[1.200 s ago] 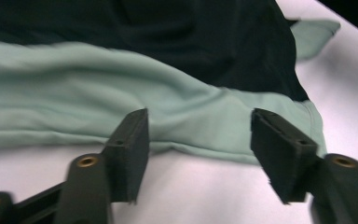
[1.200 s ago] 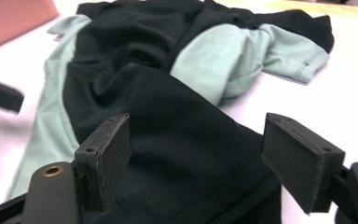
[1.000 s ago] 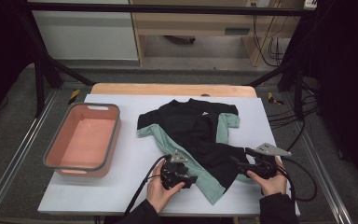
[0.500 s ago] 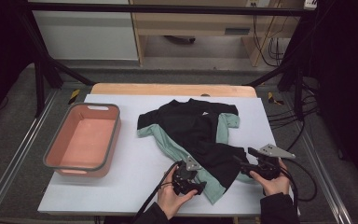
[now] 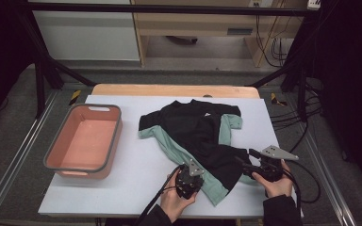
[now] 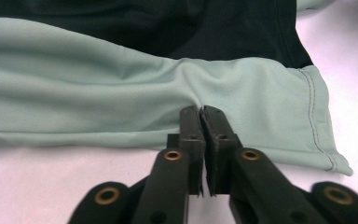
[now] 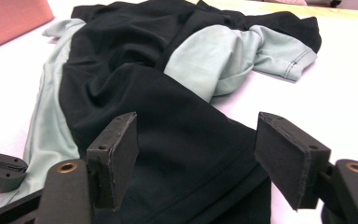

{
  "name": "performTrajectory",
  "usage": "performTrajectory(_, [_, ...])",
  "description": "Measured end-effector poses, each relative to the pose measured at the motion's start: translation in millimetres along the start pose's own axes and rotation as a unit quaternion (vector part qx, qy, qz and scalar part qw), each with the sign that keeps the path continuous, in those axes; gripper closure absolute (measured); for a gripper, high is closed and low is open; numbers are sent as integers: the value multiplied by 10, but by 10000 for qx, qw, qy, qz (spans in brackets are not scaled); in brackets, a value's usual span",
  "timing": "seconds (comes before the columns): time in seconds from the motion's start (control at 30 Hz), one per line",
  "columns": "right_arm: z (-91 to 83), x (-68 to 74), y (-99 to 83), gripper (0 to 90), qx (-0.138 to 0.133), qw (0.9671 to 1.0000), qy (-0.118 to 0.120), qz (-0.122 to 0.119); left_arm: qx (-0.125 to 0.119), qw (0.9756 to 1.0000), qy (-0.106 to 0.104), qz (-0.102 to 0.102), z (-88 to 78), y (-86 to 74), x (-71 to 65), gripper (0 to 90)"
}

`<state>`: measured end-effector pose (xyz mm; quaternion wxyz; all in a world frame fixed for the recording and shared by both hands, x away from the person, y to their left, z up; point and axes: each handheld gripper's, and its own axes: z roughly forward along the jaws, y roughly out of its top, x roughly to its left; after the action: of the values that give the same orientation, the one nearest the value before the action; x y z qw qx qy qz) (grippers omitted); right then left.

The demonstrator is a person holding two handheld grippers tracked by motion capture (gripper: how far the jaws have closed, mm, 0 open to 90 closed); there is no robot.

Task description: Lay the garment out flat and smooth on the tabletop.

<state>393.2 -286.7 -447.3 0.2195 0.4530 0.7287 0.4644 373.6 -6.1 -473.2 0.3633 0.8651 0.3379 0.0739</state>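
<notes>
Pinching the green hem, the left gripper (image 6: 200, 112) has its jaws pressed together on a fold of the shirt (image 5: 195, 134), the cloth puckering where they bite. Those jaws have just been closing, with the green edge between them. In the high view this gripper (image 5: 192, 165) sits at about 6 o'clock on the table (image 5: 136, 183), at the shirt's near left corner.

The shirt lies crumpled near the table's middle, black with pale green side panels, collar toward 12 o'clock and hem toward 6. A pink bin (image 5: 87, 141) stands well apart from it at 9 o'clock.

The right gripper (image 7: 196, 158) is at roughly 4 o'clock, by the shirt's near right corner (image 5: 246, 162). Its jaws stand well apart and have just been narrowing a little; black cloth lies between and under them, but the pads do not press on it, so it holds nothing yet.

The step in hand looks like taking hold of the two hem corners, probably to spread or fold the garment. One corner is secured. Next, the right gripper likely needs to drop onto the black hem edge and close on it. After that a lift or pull with both hands would work; pulling with only one side caught would probably drag the shirt askew.
</notes>
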Motion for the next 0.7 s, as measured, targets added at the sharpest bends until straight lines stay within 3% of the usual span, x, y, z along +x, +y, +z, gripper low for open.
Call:
performTrajectory(0.2, [-15,6,7,309,-74,10000,35,-3,-75,9993,-302,-203,-173,-99,163,893])
performTrajectory(0.33, [-32,26,16,308,-79,9999,118,19,-46,9991,-360,-219,-376,-211,331,895])
performTrajectory(0.7, [9,84,15,335,67,9996,281,21,64,9987,-242,-450,-825,-491,781,895])
